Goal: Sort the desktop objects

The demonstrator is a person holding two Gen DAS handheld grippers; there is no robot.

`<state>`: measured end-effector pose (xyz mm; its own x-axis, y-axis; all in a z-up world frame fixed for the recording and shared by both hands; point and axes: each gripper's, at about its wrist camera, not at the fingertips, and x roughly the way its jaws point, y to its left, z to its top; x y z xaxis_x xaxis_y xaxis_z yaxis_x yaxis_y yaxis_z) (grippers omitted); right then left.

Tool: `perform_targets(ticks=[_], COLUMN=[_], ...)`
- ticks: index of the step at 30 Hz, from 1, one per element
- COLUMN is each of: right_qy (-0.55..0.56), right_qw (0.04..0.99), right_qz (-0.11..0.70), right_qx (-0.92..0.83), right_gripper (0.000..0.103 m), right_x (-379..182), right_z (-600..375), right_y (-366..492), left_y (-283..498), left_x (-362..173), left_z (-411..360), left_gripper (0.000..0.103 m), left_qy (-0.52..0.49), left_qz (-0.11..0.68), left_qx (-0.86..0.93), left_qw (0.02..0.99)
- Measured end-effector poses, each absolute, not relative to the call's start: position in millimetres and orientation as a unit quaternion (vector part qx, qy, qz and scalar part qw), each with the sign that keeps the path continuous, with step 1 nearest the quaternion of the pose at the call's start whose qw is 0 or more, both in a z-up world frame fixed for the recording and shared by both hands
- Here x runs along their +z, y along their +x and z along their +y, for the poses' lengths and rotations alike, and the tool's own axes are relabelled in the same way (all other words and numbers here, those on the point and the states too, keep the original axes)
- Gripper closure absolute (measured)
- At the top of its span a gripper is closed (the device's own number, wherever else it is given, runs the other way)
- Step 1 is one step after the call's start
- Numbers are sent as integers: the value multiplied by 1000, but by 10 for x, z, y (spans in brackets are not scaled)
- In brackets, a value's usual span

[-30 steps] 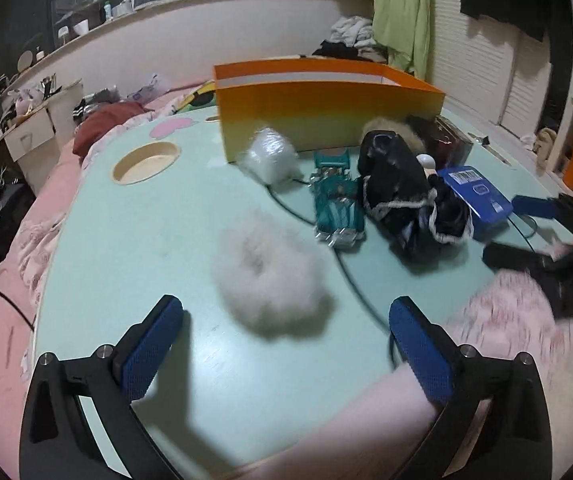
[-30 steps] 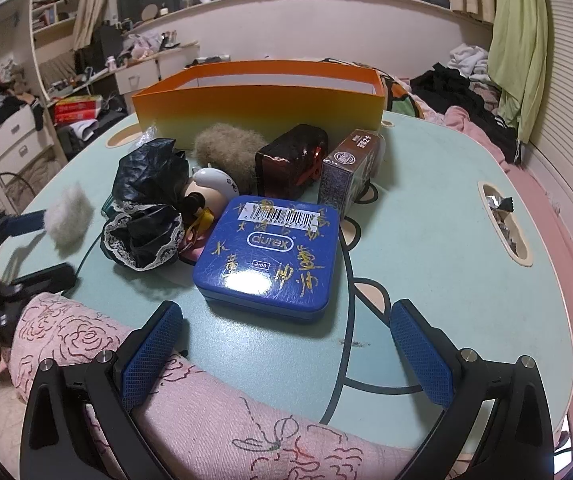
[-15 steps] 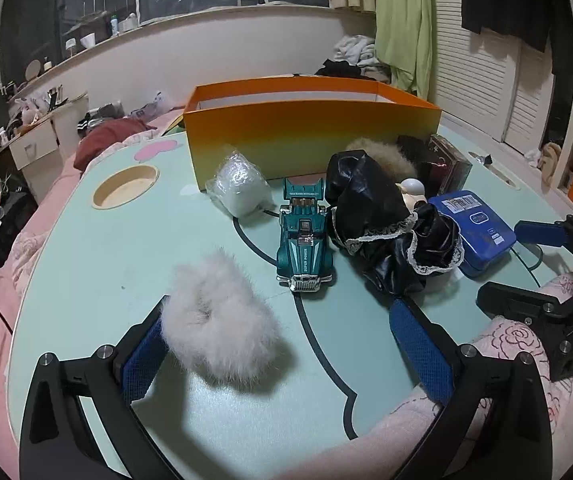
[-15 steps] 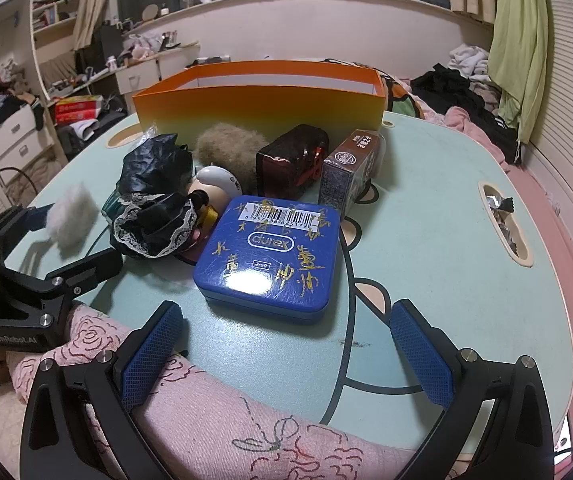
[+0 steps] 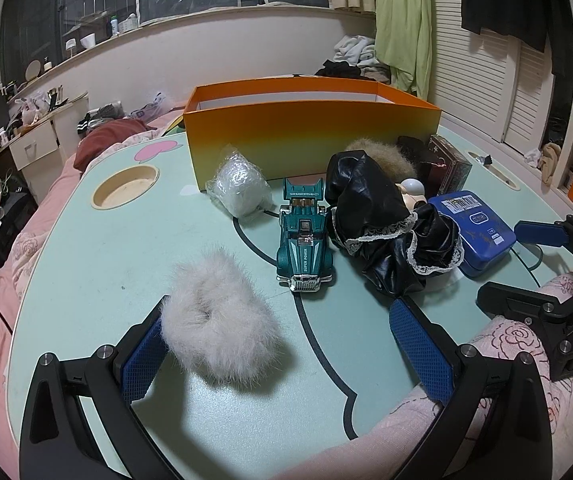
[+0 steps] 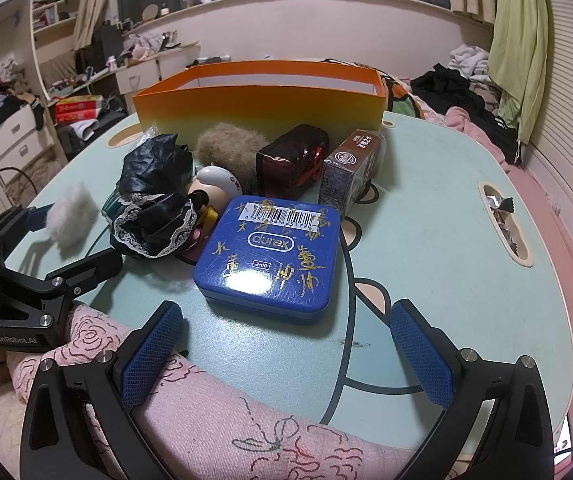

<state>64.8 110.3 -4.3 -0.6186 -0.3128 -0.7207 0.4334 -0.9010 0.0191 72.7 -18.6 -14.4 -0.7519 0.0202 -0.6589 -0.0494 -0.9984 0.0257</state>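
The fluffy white scrunchie (image 5: 218, 330) is taken to be the item in hand: it lies on the table (image 5: 98, 264) just inside the left finger (image 5: 142, 354) of the left gripper (image 5: 282, 350), touching or almost touching that pad, with a broad gap between it and the right finger. The left gripper is spread wide and nothing is held in it. The step is judged to be the approach for a first pick, with no sorting yet done that can be seen: the inside of the orange box (image 5: 310, 140) is only partly shown and looks bare.

Ahead of the left gripper the green toy car (image 5: 304, 244) is seen, with a wrapped white bundle (image 5: 240, 188) beyond it and black lace-trimmed cloth (image 5: 390, 236) to the right. The box stands farthest ahead, behind all of these.

The right gripper (image 6: 286, 350) is likewise wide open and empty, low over the near table edge, and the blue tin (image 6: 268, 262) lies just ahead of its fingers, between them in line. A brown pompom (image 6: 228, 148) and a dark carton (image 6: 348, 172) lie beyond the tin.

For the next move, the left gripper is judged to need shifting leftward so that the scrunchie is centred, then closing gently, as the soft fur may be squeezed out or only partly caught
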Motion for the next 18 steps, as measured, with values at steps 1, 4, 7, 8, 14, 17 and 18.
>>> perform_targets(ticks=[1,4,7,8,14,17,18], right_qy=[384,384,384,384,384,384,384], right_qw=[208,208,208,208,208,208,208], right_qz=[79,79,78,78,78,78,78], right_qx=[-896,-896,-896,-896,-896,-896,-896], right_gripper=[0,0,0,0,0,0,0], right_x=[-43,-44,-44,-45,-46,-47,-47], right_z=[1100,1100,1101,1103,1106,1107,1109], right_y=[647,649,650,651,653,654,655], left_y=[726,727,727,728,729,730,729], left_x=[-143,-143,-143,-143,-143,-143,-142], left_z=[-186,-186,-185,-185,-183,-183,-183], left_gripper=[0,0,0,0,0,0,0], left_qy=[-352,-352,-352,-352,-352,-352,-352], left_qz=[21,21,21,21,21,21,21], left_qx=[936,936,936,936,936,936,936], left_qw=[19,19,19,19,19,19,19])
